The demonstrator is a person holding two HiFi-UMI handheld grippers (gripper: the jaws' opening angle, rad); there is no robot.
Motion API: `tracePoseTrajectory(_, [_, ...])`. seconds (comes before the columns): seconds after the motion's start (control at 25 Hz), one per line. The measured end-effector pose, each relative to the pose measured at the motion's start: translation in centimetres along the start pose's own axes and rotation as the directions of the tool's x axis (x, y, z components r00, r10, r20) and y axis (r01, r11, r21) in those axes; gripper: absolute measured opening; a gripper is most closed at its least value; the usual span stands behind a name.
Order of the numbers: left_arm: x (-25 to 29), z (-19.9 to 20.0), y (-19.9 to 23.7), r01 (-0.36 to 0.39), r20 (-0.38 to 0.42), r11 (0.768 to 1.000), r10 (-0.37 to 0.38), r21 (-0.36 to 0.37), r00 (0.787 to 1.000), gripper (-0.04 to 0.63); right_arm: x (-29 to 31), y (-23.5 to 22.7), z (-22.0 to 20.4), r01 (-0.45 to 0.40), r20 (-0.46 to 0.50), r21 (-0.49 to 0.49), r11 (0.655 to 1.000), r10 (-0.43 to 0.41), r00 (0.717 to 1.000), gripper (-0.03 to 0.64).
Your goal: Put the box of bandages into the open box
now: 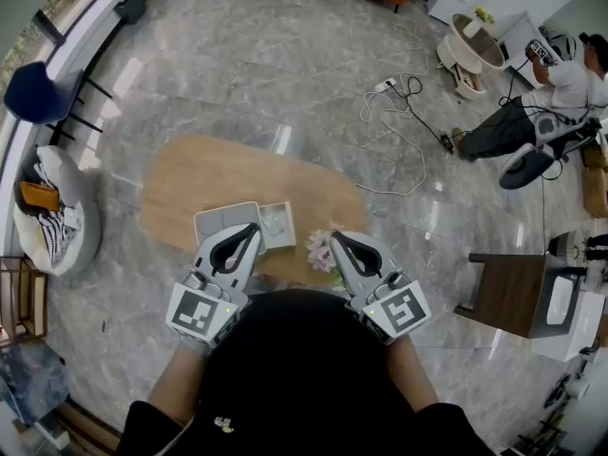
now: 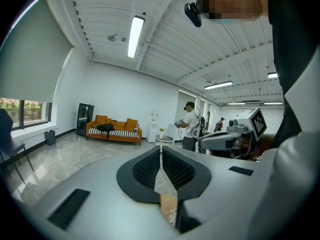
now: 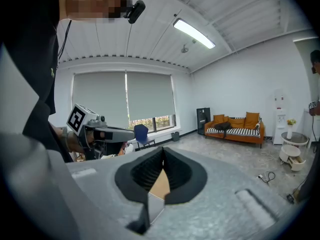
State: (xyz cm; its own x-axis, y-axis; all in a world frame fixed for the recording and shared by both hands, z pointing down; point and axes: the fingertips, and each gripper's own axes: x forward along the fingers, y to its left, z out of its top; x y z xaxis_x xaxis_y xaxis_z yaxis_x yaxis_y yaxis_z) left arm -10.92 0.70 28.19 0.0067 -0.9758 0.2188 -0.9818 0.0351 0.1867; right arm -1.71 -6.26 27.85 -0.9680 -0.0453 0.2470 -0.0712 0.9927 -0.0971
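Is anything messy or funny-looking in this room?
Only the white cable, lying in loose loops across the floor beyond the table. The open box sits flat; nothing looks spilled.

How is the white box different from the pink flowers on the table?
The white box is flat with straight sides; the flowers are a small bunchy clump. The box is white, the flowers pink. The box lies by the left gripper, the flowers by the right gripper. Both sit on the wooden table.
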Motion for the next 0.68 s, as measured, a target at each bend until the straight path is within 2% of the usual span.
tracePoseTrajectory(0.28, [0.13,-0.23,0.35,0.011,-0.011,1.0,-0.011,-0.006,1.0,0.023,0.12,-0.13,-0.47,0.015,-0.033,-0.006,1.0,-0.015,0.999,-0.002])
tracePoseTrajectory(0.48, [0.0,-0.38,0.32,0.01,-0.015,1.0,-0.01,-0.012,1.0,0.023,0.14,0.28,-0.16,0.012,-0.004,-0.004,1.0,-0.012,1.0,-0.003])
tracePoseTrajectory(0.68, [-0.41,-0.68,0.42,0.008,-0.002,0.998,-0.008,0.06,1.0,0.02,-0.09,0.28,-0.35,0.029,0.002,0.01,1.0,-0.029,1.0,-0.003])
